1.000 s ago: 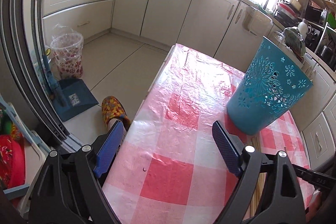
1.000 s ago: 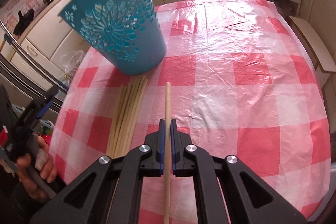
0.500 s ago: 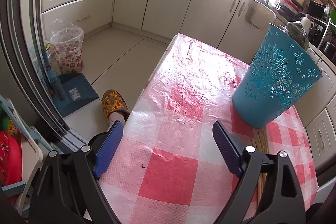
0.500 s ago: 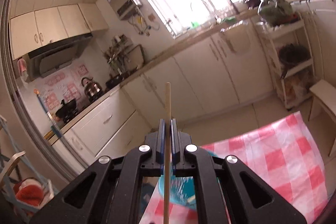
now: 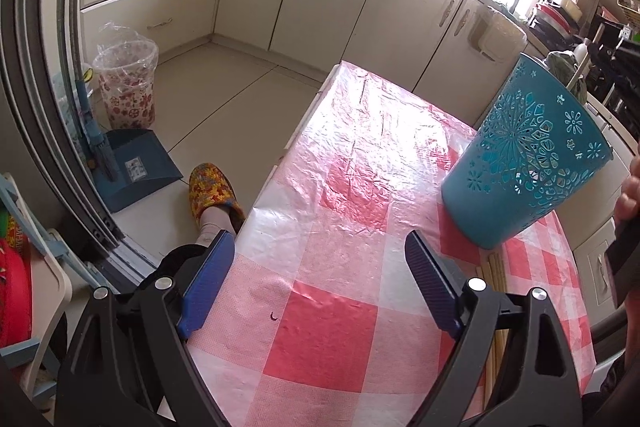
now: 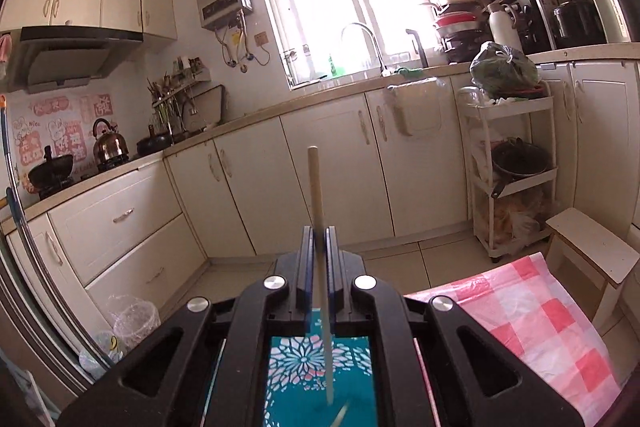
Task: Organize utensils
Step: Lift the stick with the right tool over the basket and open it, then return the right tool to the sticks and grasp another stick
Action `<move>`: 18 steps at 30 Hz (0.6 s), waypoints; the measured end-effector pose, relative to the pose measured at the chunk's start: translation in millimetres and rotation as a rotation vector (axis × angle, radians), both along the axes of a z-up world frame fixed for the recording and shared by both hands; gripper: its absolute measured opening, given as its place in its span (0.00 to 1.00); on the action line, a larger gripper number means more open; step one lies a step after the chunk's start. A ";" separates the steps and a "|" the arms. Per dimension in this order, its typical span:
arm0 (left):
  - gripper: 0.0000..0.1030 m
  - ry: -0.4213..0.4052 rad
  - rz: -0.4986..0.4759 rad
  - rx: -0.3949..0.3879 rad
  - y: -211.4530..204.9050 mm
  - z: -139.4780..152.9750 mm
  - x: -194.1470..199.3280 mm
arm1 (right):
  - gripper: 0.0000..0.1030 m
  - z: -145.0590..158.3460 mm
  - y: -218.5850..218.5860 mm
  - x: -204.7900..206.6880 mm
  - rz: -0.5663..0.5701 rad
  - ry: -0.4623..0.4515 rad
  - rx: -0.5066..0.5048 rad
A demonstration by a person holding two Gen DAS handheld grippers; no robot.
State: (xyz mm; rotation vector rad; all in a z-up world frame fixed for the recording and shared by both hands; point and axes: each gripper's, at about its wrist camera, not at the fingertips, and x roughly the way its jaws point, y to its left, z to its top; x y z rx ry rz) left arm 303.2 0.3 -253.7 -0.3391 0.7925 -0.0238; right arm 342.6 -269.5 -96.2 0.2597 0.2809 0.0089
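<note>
A teal cut-out holder cup (image 5: 524, 167) stands on the red-and-white checked tablecloth (image 5: 352, 211). Several wooden chopsticks (image 5: 494, 279) lie on the cloth just in front of it. My left gripper (image 5: 320, 267) is open and empty, low over the near part of the table, left of the cup. My right gripper (image 6: 319, 239) is shut on one wooden chopstick (image 6: 314, 187), held nearly upright directly above the cup, whose teal inside (image 6: 296, 379) shows beneath the fingers with the chopstick's lower end reaching into it.
The table's left edge (image 5: 296, 143) drops to the kitchen floor, where a slippered foot (image 5: 214, 193), a blue dustpan (image 5: 132, 167) and a lined bin (image 5: 126, 83) stand. Cream cabinets (image 6: 320, 179) and a white shelf trolley (image 6: 512, 163) lie beyond the table.
My right gripper lifted the chopstick off the table, tipped it upright and carried it over the cup. My left gripper drew back slightly and stayed open.
</note>
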 end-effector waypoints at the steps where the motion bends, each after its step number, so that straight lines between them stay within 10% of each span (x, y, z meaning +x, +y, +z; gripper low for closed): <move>1: 0.81 0.001 0.003 -0.004 0.7 -0.3 -0.1 | 0.11 -1.5 -0.1 -5.4 0.011 0.007 -0.010; 10: 0.81 -0.016 0.000 0.014 -2.1 1.4 -3.3 | 0.35 -2.1 -24.4 -113.1 -0.017 -0.008 0.005; 18: 0.81 -0.014 -0.019 0.042 -8.3 2.4 -3.9 | 0.25 -124.6 -19.3 -101.0 0.138 0.529 0.029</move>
